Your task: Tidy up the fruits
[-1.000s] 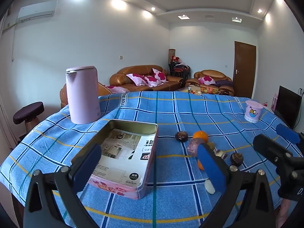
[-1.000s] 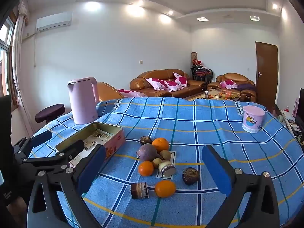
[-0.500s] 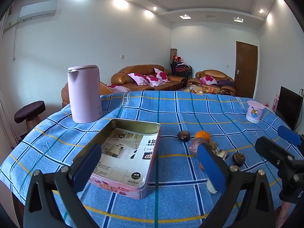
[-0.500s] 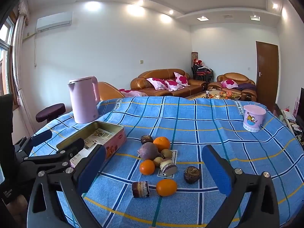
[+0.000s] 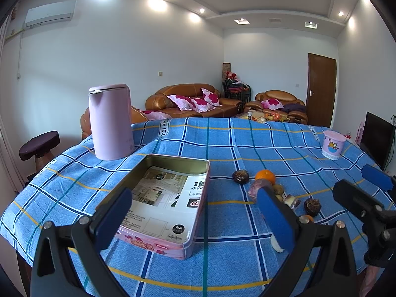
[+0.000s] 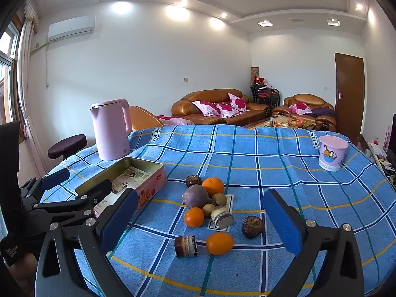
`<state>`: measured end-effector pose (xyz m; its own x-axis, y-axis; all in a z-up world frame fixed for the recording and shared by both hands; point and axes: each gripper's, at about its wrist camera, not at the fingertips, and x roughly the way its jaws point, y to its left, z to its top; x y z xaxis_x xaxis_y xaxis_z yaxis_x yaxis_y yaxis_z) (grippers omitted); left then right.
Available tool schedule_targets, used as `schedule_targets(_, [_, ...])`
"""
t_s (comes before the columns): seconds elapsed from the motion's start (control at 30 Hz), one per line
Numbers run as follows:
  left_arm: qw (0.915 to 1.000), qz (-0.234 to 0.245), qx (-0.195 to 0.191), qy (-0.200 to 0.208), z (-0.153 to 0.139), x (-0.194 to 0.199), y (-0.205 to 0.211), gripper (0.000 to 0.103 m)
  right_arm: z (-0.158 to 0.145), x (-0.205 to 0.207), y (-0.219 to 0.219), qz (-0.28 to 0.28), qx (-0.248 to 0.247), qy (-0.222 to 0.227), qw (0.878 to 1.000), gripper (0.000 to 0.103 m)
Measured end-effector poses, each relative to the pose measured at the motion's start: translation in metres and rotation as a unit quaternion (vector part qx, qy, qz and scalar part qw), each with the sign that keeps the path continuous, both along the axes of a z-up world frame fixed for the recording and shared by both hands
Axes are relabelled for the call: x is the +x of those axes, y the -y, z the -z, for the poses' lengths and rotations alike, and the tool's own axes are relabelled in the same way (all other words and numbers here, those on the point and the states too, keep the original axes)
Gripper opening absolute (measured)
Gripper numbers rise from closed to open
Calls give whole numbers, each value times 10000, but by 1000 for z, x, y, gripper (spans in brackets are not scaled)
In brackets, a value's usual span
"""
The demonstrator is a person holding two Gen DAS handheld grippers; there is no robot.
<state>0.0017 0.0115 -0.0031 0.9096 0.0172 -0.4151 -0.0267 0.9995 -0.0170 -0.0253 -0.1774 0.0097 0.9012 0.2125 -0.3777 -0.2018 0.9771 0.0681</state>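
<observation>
Hovering with both sets of jaws spread wide, holding nothing; fruit cluster [image 6: 210, 205] lying dead ahead of right gripper [image 6: 198, 222], tin [image 5: 168, 198] facing left gripper [image 5: 193, 217].

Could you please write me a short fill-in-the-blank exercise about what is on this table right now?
1. The tin holds ____ fruit.
2. The pink kettle stands ____ the tin.
3. Both the left tool and the right tool are ____.
4. The number of oranges on the cloth is ____.

Missing words: no; behind; open; three
</observation>
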Motion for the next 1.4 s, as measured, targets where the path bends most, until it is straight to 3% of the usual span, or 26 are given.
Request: schedule_targets(1.4, [10000, -1, 4, -6, 0, -1, -2, 103, 9, -2, -2, -14, 45, -55, 10000, 102])
